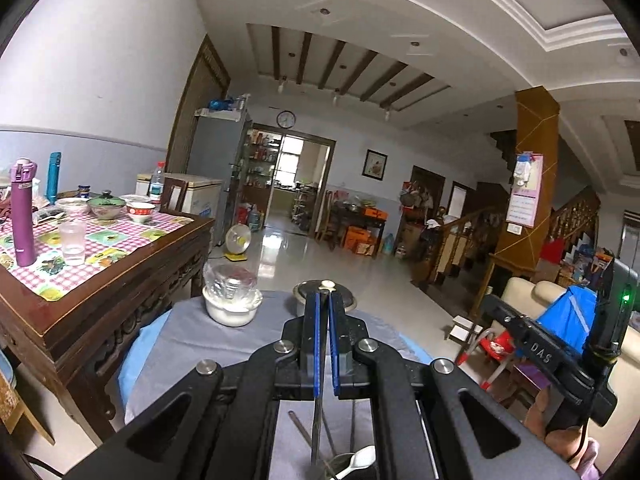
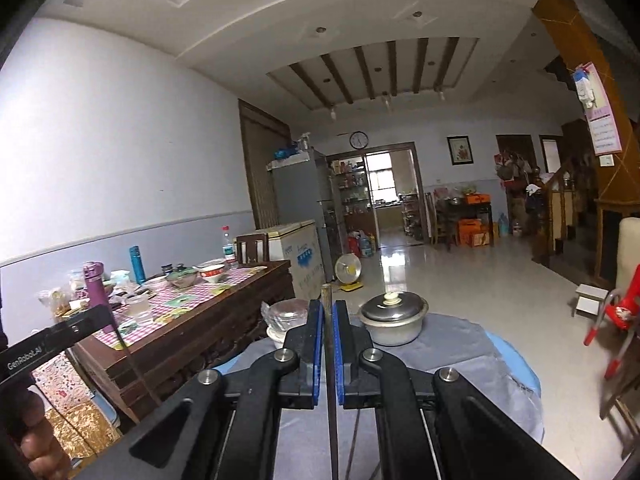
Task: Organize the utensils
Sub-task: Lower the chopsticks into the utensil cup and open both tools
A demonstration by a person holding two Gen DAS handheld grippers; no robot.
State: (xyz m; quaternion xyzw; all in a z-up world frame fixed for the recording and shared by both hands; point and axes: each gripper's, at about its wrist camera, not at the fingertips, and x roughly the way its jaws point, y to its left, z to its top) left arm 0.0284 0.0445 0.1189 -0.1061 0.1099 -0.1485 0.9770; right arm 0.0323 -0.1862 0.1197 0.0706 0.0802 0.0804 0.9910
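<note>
Your right gripper is clamped on a thin dark chopstick, held upright mid-shaft. Your left gripper pinches a similar slim rod, jaws nearly together. Both likely light, stiff and slick; grip near the middle. Beyond sit a white spoon, a lidded metal pot and grey cloth.

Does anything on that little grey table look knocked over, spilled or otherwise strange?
Nothing looks spilled or toppled. The lidded metal pot and the white bowl under a clear cover stand upright on the grey cloth. The one unusual sight: the right gripper pinches a thin dark stick that pokes up past its fingertips.
</note>
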